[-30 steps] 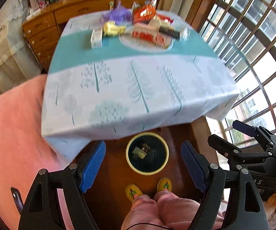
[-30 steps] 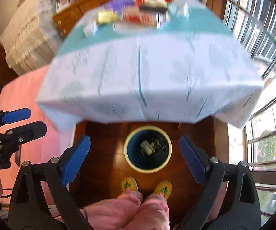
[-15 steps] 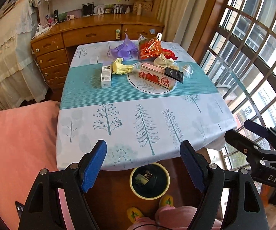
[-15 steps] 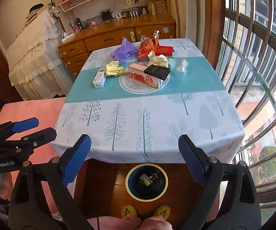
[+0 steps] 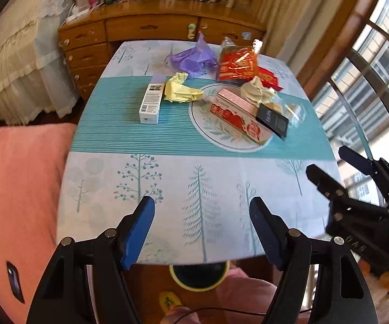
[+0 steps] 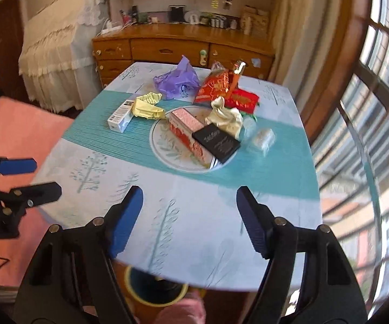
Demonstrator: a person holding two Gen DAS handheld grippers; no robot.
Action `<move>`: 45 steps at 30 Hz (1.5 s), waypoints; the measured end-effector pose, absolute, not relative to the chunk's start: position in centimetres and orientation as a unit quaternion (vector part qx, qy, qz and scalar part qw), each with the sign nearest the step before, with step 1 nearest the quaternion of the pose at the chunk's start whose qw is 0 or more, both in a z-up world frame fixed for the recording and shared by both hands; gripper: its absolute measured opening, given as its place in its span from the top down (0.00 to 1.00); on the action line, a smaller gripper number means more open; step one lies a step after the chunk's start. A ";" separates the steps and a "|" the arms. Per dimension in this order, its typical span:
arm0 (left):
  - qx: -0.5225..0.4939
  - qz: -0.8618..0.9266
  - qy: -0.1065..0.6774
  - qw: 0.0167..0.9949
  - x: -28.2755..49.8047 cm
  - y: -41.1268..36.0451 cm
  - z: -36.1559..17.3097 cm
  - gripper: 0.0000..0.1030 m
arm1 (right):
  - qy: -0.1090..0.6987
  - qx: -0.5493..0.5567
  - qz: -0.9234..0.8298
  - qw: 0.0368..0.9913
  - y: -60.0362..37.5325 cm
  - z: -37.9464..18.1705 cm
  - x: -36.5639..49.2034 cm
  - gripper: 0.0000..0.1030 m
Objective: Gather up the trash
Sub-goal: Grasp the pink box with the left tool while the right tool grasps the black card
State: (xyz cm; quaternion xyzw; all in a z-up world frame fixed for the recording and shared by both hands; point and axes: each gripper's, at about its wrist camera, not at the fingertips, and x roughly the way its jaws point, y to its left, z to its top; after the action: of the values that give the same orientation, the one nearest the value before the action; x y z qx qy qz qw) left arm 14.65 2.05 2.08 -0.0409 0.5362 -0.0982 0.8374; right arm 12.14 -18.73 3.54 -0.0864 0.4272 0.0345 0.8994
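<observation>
Two empty grippers hang over the bench's near edge: my left gripper and right gripper, both closing slowly. Trash waits far across. Next I reach and grab one piece.

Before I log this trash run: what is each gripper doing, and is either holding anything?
Left gripper: closing, nothing between its jaws, holding nothing.
Right gripper: closing, nothing between its jaws, holding nothing.
</observation>
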 end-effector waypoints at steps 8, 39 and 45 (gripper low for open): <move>-0.081 -0.034 0.568 0.818 20.2 -2.2 -1.4 0.28 | 0.421 -0.211 0.104 0.876 -19.8 -2.2 20.9 0.39; -0.133 0.021 0.610 0.781 33.9 -11.1 -4.2 0.28 | 0.468 0.046 0.188 0.862 -33.5 -1.0 29.3 0.98; -0.136 0.042 0.635 0.759 36.6 -12.3 -6.4 0.28 | 0.470 0.060 0.182 0.862 -35.0 -1.1 29.0 0.98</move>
State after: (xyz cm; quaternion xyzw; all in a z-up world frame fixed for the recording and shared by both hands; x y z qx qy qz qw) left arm 36.63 -12.26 -6.37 -0.1358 0.6352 0.0417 0.7592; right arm 28.99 -35.04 -1.06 0.0603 0.4696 0.1823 0.8618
